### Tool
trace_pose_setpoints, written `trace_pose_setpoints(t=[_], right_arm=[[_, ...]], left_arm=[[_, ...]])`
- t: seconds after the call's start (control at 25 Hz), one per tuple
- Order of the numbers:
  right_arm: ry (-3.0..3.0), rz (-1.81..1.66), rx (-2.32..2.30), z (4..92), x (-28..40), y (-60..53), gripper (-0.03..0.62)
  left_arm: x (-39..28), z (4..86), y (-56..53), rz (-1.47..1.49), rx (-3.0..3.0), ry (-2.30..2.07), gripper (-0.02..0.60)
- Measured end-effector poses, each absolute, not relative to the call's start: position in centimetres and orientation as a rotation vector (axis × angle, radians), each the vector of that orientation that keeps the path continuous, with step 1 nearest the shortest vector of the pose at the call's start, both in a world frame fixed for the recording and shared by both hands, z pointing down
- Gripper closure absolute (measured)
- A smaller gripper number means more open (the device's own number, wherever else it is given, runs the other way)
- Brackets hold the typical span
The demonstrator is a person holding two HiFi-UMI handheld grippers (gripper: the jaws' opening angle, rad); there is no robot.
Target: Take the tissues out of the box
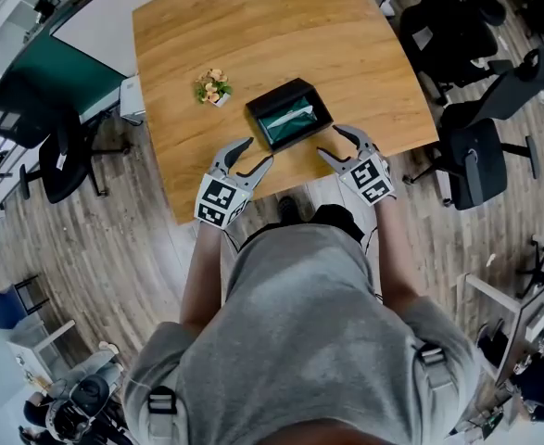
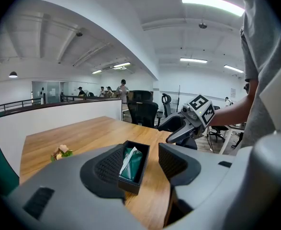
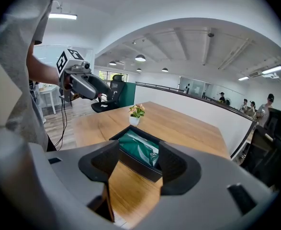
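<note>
A black open-topped box (image 1: 289,112) sits near the front edge of the wooden table (image 1: 253,35). Inside lies a green tissue pack (image 1: 290,119) with a white tissue sticking out. The same box (image 2: 133,167) and green pack (image 2: 132,163) appear between the left jaws, and the box (image 3: 137,153) with its pack (image 3: 141,147) lies beyond the right jaws. My left gripper (image 1: 257,155) hovers open at the table's front edge, left of the box. My right gripper (image 1: 333,143) is open at the box's front right corner. Neither holds anything.
A small potted flower (image 1: 213,87) stands left of the box on the table. Black office chairs (image 1: 471,146) stand to the right, another chair (image 1: 58,156) to the left. A low partition wall (image 2: 59,116) borders the far side of the table.
</note>
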State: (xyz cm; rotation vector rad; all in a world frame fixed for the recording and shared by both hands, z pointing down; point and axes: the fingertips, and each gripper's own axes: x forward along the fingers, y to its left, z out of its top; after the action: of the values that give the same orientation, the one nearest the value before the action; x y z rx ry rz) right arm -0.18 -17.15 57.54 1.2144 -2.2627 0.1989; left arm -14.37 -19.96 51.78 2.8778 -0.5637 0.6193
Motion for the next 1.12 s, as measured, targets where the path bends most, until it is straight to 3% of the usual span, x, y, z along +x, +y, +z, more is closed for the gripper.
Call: trace_pose_setpoints(t=[1.12], right_arm=[[-2.223,0.28,1.169,60.7,3.6,-22.2,0.33]], left_arm=[[-10.4,55.7,-25.3,0.731,2.827,-0.506,0.337]])
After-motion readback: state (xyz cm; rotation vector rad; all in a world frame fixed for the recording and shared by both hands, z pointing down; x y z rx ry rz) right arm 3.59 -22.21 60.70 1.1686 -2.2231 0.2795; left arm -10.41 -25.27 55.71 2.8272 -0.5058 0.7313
